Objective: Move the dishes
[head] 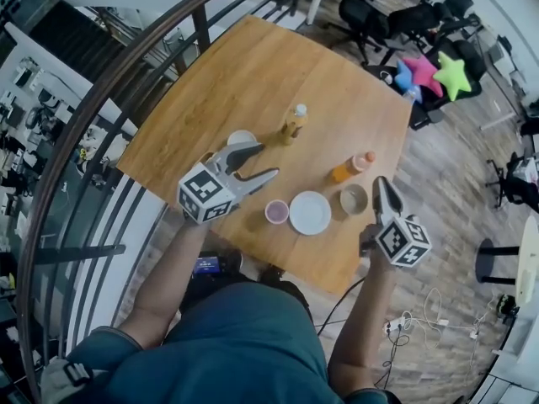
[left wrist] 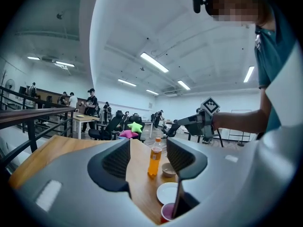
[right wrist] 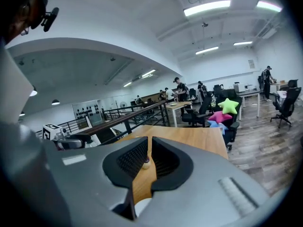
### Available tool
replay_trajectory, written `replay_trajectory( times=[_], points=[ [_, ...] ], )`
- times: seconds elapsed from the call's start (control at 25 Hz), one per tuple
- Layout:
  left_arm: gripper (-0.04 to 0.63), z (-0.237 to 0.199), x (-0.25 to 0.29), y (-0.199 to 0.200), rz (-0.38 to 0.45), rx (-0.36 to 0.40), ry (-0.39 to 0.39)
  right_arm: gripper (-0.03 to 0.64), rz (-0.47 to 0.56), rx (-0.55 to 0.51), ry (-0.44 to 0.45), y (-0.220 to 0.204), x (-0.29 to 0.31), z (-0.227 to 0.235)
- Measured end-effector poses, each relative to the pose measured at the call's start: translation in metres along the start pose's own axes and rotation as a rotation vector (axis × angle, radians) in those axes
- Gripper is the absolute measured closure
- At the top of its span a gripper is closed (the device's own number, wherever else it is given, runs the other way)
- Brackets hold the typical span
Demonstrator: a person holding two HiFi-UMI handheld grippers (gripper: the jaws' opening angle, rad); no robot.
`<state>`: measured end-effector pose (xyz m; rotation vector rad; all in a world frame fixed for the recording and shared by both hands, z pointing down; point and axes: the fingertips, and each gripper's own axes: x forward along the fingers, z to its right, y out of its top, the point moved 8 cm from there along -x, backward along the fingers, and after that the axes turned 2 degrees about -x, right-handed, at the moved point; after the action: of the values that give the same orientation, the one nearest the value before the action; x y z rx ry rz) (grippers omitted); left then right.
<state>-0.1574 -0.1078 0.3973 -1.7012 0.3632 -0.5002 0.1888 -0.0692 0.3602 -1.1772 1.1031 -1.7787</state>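
Nearest the head camera is the person's teal-shirted torso, filling the lower middle of the frame, with both bare forearms reaching forward and up toward the wooden table [head: 253, 74].

The left arm stretches diagonally from lower left. It carries the left gripper [head: 264, 160] over the table's near left part, with its marker cube toward the person and its jaws pointing right, toward the dishes. In the left gripper view its jaws stand well apart and grasp nothing, and the table top and dishes show through the gap.

The right arm comes up from the lower right, bent at the elbow. It holds the right gripper [head: 381, 183] at the table's near right edge, jaws pointing away from the person. In the right gripper view those jaws are drawn together to a thin slit at the tips, with nothing clamped between them.

The dishes sit in a loose row near the table's front edge, between the two grippers:
- A pink cup [head: 276, 212] is at the left.
- A white plate [head: 310, 212] is just beside it.
- A beige bowl [head: 354, 199] is next, close to the right gripper's tips.

A small white dish [head: 241, 138] lies farther back, just behind the left gripper's upper jaw. Two orange bottles stand behind the row, one [head: 294, 123] near the table's middle and one [head: 352, 167] just beyond the bowl.
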Motion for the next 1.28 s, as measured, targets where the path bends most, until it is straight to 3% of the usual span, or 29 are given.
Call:
replay_trajectory(
  times=[0.52, 0.88, 1.28],
  points=[
    [0.357, 0.019, -0.005, 0.049, 0.070, 0.010, -0.081, 0.583, 0.153, -0.130, 0.236, 0.056, -0.023, -0.123],
    [0.357, 0.033, -0.005, 0.066, 0.105, 0.036, -0.134, 0.583, 0.187, -0.208, 0.225, 0.065, -0.039, -0.150],
    [0.357, 0.043, -0.008, 0.073, 0.108, 0.056, -0.172, 0.583, 0.180, -0.222, 0.212, 0.063, -0.048, -0.158]
  ],
)
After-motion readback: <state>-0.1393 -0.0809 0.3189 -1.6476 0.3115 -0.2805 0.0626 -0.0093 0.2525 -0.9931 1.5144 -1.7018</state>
